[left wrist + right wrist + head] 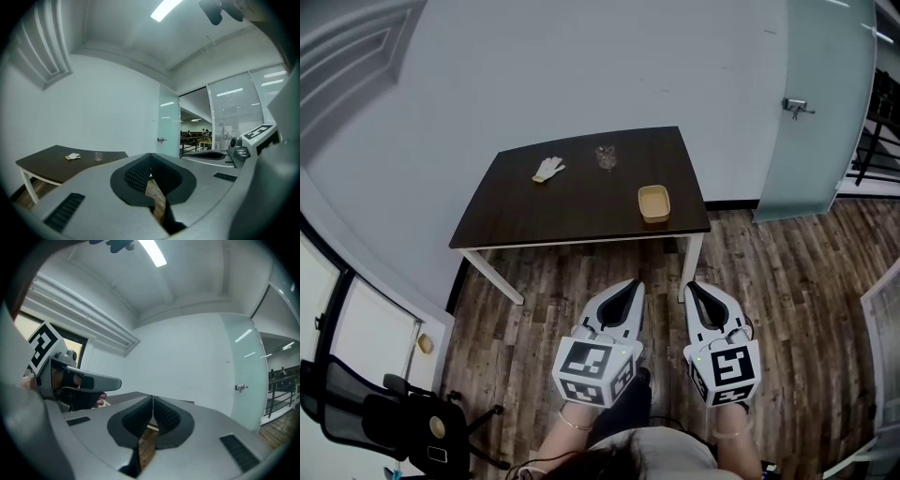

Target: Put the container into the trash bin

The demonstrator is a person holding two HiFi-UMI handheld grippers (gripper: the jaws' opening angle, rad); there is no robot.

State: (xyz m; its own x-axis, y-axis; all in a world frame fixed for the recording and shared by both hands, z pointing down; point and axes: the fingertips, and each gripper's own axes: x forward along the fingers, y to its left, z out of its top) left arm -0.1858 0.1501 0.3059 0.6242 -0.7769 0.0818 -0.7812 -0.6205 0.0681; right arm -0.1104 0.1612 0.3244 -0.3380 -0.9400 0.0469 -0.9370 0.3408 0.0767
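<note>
Nearest, the left gripper [630, 287] and right gripper [694, 287] hang short of the surface [581, 202], jaws clenched on nothing. The container [654, 202] sits by the surface's near right corner. This looks like the approach; next, reach in and part the jaws around it. Only the head view shows it, and no view shows a trash bin.

I see a dark brown table [581, 202] (white legs) with a tan container [654, 202] at three o'clock and a white glove [548, 169] at ten. The floor [797, 281] is brown planks. The left gripper [634, 284] and right gripper [692, 286] are pale grey with black-and-white square markers.
</note>
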